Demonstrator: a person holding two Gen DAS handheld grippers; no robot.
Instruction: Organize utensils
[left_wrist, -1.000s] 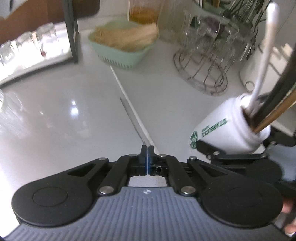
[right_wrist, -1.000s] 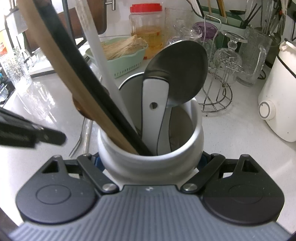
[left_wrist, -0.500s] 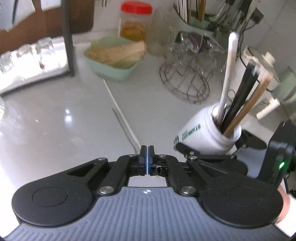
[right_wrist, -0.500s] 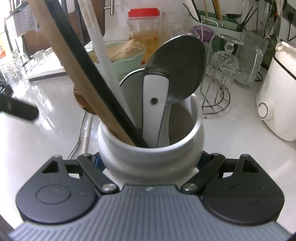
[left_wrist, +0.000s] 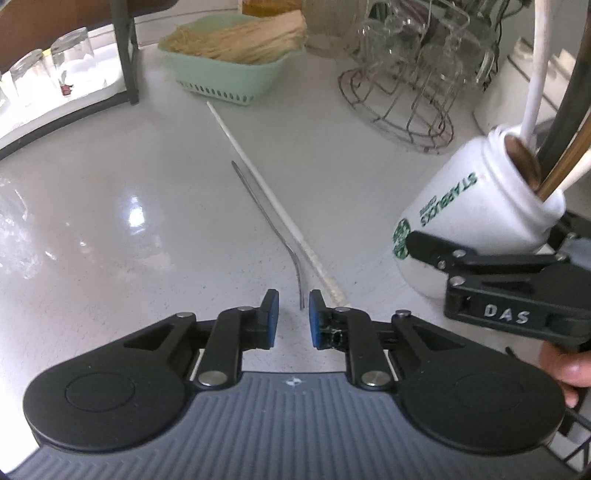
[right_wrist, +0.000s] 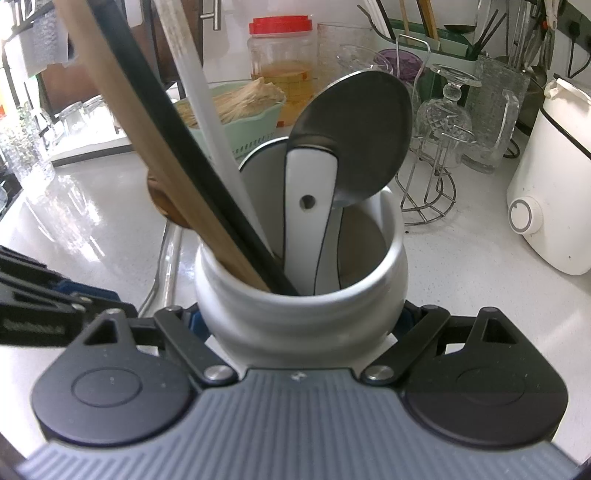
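A: Left wrist view first: left gripper (left_wrist: 291, 318) low over the white counter (left_wrist: 110, 206), jaws just parted a little, blue pads (left_wrist: 271, 317) not pressing anything.

B: Between them?

A: Near end of a thin metal utensil (left_wrist: 271, 225), lying flat on the counter, tip sitting in the gap between the pads, apart from both. Slim, grey, shiny, bent slightly just ahead of the fingers, then running straight away and a bit leftward.

B: And beside it?

A: White chopstick (left_wrist: 266, 184), just right of the metal piece, almost touching near the right pad. Long axis much the same: pointing away from the gripper toward the green basket (left_wrist: 225, 79) far ahead, near end ridged.

B: Over to the right?

A: White mug (left_wrist: 480, 210) with green lettering, off to the right of the left gripper, tilted with its mouth leaning away to the right. Clamped in the right gripper (right_wrist: 301, 321), a fingertip of the person's hand (left_wrist: 565, 365) showing behind it.

B: Right wrist view?

A: Mug squeezed firmly between both pads, right against the gripper body. Inside: wooden handle (right_wrist: 155, 140), black stick (right_wrist: 177, 147) and white stick (right_wrist: 210, 122) all leaning up and left, plus a steel spoon (right_wrist: 354, 140) bowl-up with a white handle (right_wrist: 308, 206) in front.

B: Left gripper visible from there?

A: Dark fingers at the far left edge, blurred.
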